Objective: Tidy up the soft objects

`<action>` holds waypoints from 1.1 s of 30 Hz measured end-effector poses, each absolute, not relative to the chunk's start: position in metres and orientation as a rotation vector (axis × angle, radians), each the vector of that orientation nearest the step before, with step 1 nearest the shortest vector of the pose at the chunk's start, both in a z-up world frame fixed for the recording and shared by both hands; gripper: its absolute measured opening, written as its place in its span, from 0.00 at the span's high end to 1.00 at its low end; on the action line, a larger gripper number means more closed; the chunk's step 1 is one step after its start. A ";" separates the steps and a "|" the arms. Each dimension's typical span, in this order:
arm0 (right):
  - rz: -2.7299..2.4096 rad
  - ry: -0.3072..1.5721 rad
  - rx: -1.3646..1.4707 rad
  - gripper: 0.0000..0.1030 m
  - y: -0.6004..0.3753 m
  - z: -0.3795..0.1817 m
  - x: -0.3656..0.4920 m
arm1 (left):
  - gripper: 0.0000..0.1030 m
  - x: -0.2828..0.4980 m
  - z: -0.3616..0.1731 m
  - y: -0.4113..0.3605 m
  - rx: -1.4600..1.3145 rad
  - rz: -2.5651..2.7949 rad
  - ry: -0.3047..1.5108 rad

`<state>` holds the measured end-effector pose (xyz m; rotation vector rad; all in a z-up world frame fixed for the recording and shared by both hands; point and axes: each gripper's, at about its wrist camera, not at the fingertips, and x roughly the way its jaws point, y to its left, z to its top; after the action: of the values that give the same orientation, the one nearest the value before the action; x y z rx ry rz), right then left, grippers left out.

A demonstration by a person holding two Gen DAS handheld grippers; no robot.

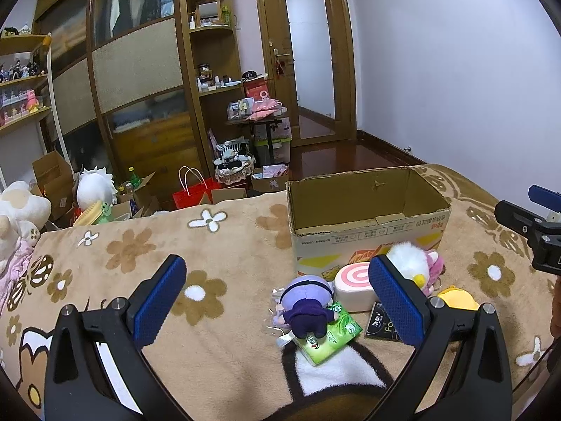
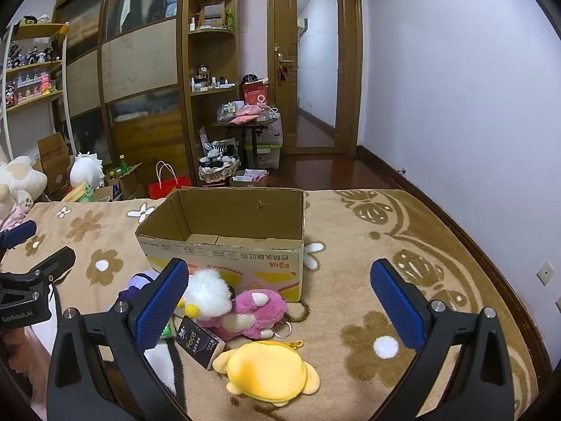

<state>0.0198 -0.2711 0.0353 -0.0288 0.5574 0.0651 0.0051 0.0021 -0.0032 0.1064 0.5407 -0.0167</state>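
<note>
Left gripper (image 1: 277,298): jaws spread wide, nothing between them, hovering over the blanket (image 1: 210,351) just left of the toy pile.
Right gripper (image 2: 280,301): also wide apart and empty, sitting above the pile's right side.
Cardboard box (image 2: 224,256): open top, looks empty inside, standing on the blanket right behind the toys (print on its front is upside down).
Purple-haired doll (image 1: 308,305): face down, lying partly on the green tissue pack (image 1: 329,340).
Pink swirl cushion (image 1: 354,280): just in front of the box, touching the doll's head side.
White fluffy plush (image 2: 207,293): leaning on the pink plush (image 2: 256,310), which has a keyring; both close to the box front.
Yellow plush pouch (image 2: 266,372): nearest the right wrist camera, gold zipper pull at its top.
Black tissue pack (image 2: 200,343): tucked between the pouch and the pink plush.
Background: wooden wardrobe (image 2: 140,70), door (image 2: 315,70).
</note>
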 end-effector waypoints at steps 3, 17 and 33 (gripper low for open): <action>0.067 0.560 -0.031 0.00 -0.270 0.032 0.019 | 0.00 0.004 -0.003 0.001 0.097 -0.017 0.542; 0.064 0.561 -0.030 0.00 -0.271 0.034 0.020 | 0.00 0.004 -0.004 0.003 0.094 -0.018 0.540; 0.067 0.566 -0.024 0.00 -0.271 0.032 0.020 | 0.00 0.004 -0.004 0.002 0.098 -0.022 0.540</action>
<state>0.0204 -0.2708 0.0320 -0.0239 0.5664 0.0670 0.0044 0.0023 -0.0036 0.0977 0.5403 -0.0218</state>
